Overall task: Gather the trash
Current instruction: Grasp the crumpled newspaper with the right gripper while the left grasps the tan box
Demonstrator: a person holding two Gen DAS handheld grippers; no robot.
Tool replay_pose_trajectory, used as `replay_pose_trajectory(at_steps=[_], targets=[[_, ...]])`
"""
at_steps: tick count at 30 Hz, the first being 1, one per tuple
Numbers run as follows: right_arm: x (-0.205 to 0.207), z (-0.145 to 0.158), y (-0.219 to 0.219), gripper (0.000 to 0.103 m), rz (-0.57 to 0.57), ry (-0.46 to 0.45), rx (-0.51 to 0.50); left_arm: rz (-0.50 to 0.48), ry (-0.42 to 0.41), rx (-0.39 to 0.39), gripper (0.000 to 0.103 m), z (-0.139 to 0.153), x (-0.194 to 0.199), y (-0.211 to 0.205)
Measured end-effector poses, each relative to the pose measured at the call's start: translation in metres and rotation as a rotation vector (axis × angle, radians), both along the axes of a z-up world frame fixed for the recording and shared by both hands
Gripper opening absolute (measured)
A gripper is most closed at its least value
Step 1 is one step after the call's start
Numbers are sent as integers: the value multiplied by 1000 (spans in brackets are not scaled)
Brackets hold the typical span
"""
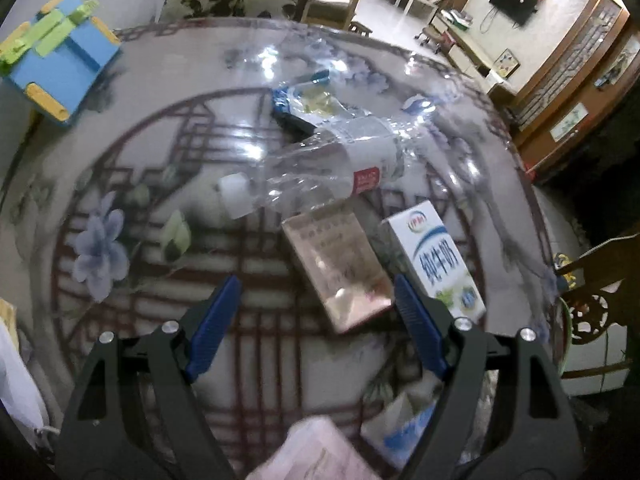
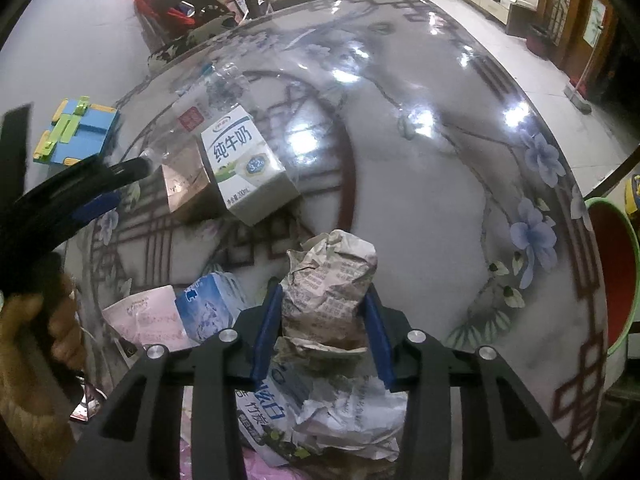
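Right claw (image 2: pixel 323 330) grips crumpled paper (image 2: pixel 330 280) near table edge (image 2: pixel 576 216).

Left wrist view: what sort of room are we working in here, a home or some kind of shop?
Most likely a home's living and dining room. A wall-mounted TV hangs above a low cabinet, and the trash lies on a round dining table with a printed floral top.

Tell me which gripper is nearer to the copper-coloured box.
Left. The left gripper is open, with the copper-coloured box just ahead between its fingers. The right gripper is shut on crumpled newspaper, farther from the box.
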State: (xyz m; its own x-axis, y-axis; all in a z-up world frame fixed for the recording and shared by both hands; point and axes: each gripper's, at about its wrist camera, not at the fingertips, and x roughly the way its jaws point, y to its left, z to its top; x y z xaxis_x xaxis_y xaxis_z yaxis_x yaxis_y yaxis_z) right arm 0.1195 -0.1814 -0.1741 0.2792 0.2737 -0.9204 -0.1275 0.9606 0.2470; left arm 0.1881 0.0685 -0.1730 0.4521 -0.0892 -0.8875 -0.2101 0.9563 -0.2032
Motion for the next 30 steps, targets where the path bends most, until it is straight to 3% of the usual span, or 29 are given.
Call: replay_pose_trajectory(at_steps=[7, 14, 16, 18, 19, 30], targets=[[0, 2, -6, 40, -11, -3, 6, 24, 114, 19, 79, -39, 33, -14], [-3, 1, -12, 41, -24, 7, 15, 41, 109, 12, 79, -47, 37, -20], [-4, 2, -11, 41, -22, 3, 14, 37, 108, 26, 76, -47, 42, -20], [-6, 6, -11, 41, -21, -8, 12, 41, 102, 30, 62, -45, 40, -19], [-7, 8, -12, 41, -22, -15, 9, 44, 101, 14, 60, -45, 40, -17], [-23, 18, -11, 41, -20, -54, 1, 54, 13, -32, 57, -9, -9, -6]])
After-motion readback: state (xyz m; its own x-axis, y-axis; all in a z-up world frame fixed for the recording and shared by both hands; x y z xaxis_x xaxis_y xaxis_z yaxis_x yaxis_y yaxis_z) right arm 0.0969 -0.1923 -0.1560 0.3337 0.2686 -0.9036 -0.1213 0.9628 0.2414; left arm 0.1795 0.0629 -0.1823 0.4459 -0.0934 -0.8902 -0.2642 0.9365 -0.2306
